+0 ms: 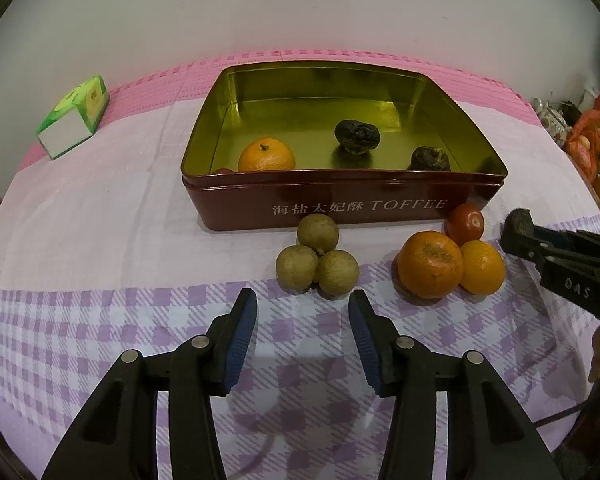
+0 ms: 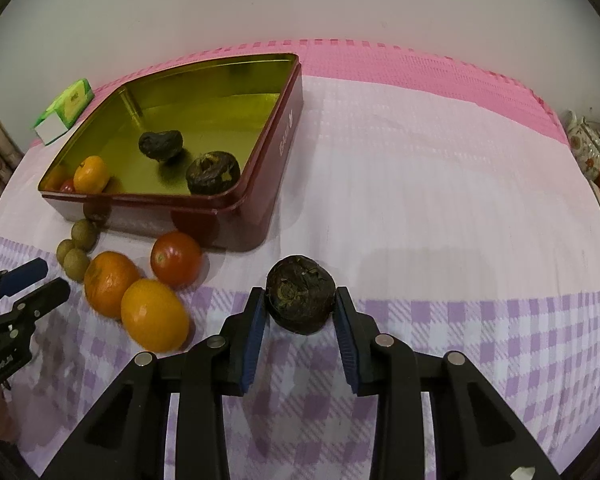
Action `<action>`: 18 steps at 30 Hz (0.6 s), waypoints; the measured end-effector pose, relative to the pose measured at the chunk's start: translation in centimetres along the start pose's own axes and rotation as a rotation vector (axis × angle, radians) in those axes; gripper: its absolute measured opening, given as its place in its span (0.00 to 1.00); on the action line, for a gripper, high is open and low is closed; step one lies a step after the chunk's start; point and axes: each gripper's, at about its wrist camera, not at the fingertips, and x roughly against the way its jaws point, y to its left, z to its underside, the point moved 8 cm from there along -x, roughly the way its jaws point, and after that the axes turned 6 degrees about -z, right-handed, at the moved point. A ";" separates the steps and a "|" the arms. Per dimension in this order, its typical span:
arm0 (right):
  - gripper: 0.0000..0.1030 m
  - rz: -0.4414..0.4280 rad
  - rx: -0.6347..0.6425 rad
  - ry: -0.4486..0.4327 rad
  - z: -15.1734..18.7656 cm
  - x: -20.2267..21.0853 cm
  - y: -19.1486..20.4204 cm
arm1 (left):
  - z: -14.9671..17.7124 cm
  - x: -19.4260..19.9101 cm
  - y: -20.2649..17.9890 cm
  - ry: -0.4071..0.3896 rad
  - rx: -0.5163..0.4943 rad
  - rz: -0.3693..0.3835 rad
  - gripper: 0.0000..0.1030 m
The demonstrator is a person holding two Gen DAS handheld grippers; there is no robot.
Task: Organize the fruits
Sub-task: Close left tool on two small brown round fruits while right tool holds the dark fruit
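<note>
A dark red toffee tin (image 1: 340, 206) with a gold inside holds an orange (image 1: 266, 155), a small red fruit at its corner and two dark wrinkled fruits (image 1: 357, 136). In front of it lie three brown longans (image 1: 317, 260), two oranges (image 1: 431, 263) and a tomato (image 1: 465, 224). My left gripper (image 1: 302, 304) is open and empty, just short of the longans. My right gripper (image 2: 301, 307) is shut on a dark wrinkled fruit (image 2: 301, 299), right of the oranges (image 2: 155, 314) and tomato (image 2: 175, 258). The tin (image 2: 256, 196) is ahead to the left.
A green and white box (image 1: 76, 114) lies on the pink mat at the far left. A checked purple cloth (image 1: 100, 320) covers the table. A teapot (image 2: 586, 142) and orange packets stand off the right edge. A wall is behind.
</note>
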 end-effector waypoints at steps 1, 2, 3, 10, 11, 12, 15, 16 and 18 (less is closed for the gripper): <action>0.30 -0.003 -0.005 0.002 0.2 0.1 0.0 | 0.0 0.0 0.0 -0.001 0.000 0.000 0.51; 0.30 -0.006 -0.010 0.003 0.4 0.3 0.0 | 0.0 0.1 -0.1 -0.003 0.002 -0.001 0.52; 0.30 -0.008 -0.013 0.005 0.6 0.4 0.0 | 0.0 0.1 -0.1 -0.004 0.003 0.000 0.52; 0.30 -0.018 -0.036 0.011 1.8 1.0 0.0 | -0.1 0.1 -0.5 0.000 0.009 0.018 0.53; 0.30 -0.020 -0.038 0.012 1.9 1.1 0.1 | -0.1 0.0 -0.6 0.001 0.007 0.019 0.53; 0.30 -0.021 -0.040 0.012 2.0 1.1 0.1 | -0.2 0.0 -0.7 0.001 0.004 0.019 0.53; 0.31 -0.024 -0.041 0.012 2.2 1.2 0.0 | -0.6 -0.1 -0.9 -0.002 0.002 0.016 0.54; 0.31 -0.025 -0.043 0.012 2.2 1.2 0.0 | -0.8 -0.1 -0.9 -0.005 0.003 0.013 0.54; 0.31 -0.025 -0.043 0.011 2.3 1.3 0.0 | -1.2 -0.4 -0.9 -0.007 0.005 0.007 0.54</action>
